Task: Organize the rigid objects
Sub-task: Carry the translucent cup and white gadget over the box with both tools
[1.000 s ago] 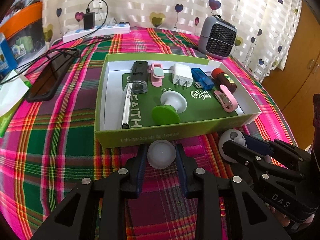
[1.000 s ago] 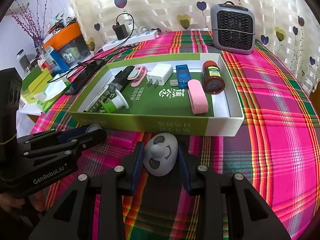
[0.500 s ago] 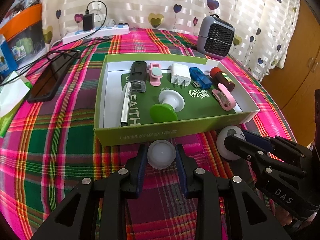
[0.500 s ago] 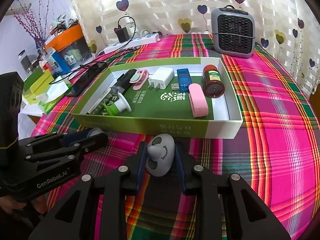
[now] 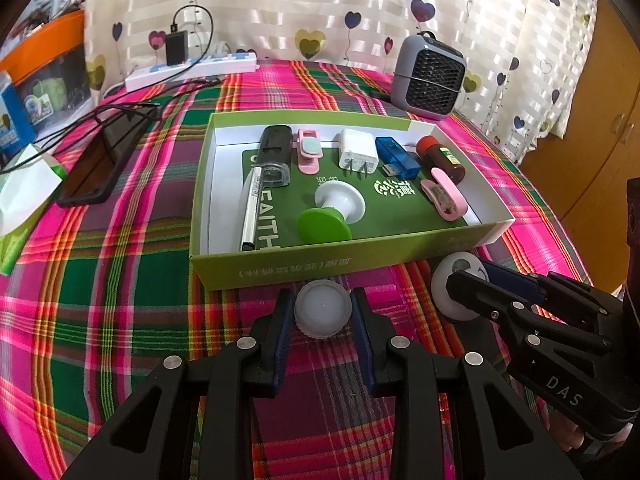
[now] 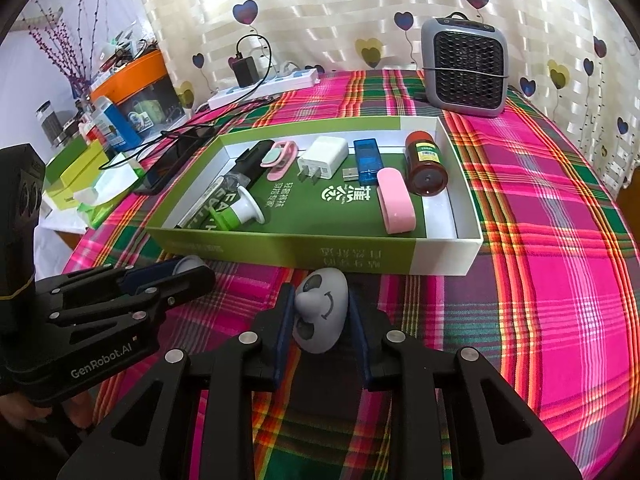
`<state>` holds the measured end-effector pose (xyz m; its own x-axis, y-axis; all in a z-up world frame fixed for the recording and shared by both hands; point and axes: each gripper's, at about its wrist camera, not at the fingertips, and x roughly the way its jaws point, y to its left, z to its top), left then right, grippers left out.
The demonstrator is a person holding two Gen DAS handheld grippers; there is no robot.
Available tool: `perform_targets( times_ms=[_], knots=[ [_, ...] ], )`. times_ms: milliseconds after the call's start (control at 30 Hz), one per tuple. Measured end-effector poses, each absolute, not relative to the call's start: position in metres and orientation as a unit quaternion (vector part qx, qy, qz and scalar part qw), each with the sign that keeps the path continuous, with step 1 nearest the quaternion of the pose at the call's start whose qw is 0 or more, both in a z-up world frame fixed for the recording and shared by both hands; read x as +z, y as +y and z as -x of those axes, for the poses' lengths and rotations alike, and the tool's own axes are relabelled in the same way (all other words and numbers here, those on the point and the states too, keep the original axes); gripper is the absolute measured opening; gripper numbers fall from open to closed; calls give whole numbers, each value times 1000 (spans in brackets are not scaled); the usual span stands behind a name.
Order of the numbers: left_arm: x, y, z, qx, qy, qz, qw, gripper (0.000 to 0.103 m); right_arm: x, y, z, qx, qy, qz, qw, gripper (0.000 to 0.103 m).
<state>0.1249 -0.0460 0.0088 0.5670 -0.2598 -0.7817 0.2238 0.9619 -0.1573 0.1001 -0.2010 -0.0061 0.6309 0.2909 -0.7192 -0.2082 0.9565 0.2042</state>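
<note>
Closing since before, right tool [image 6: 320, 316] grips one panda egg [image 6: 320, 312]; left tool [image 5: 323, 314] one cap [image 5: 323, 314].

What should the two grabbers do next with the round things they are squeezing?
Probably lift both and carry them over the box wall. The left gripper grips the white cap, and the right gripper, jaws just closed, grips the smiley-face toy. Both sit just outside the box.

Tablecloth [image 5: 120, 264] is rocking pink-green plaid, box [image 5: 320, 268] is showing lime green outside, curtain [image 5: 320, 4] is wearing white stripes with hearts, heater [image 6: 466, 68] is sitting grey-black.
</note>
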Motion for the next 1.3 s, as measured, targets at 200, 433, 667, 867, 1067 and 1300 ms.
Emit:
perform_targets(
  times_ms=[200,433,667,867,1067,1300],
  knots=[
    [12,-45,-121,-138,440,17,887,27,-1,-202,-97,140,400,-54,904,27],
    [26,-45,-115,-140,425,16,894,27,7,-203,-92,144,391,-57,907,27],
    [43,-47,-114,-147,408,11,901,27,21,-206,-91,151,374,-66,913,27],
    [56,-46,-123,-157,398,20,903,27,33,-210,-95,151,362,-70,917,27],
    [64,-49,-136,-163,391,21,906,27,39,-214,-104,160,356,-80,917,27],
    [64,-52,-158,-169,397,22,902,27,38,-216,-125,174,366,-99,909,27]
  ],
)
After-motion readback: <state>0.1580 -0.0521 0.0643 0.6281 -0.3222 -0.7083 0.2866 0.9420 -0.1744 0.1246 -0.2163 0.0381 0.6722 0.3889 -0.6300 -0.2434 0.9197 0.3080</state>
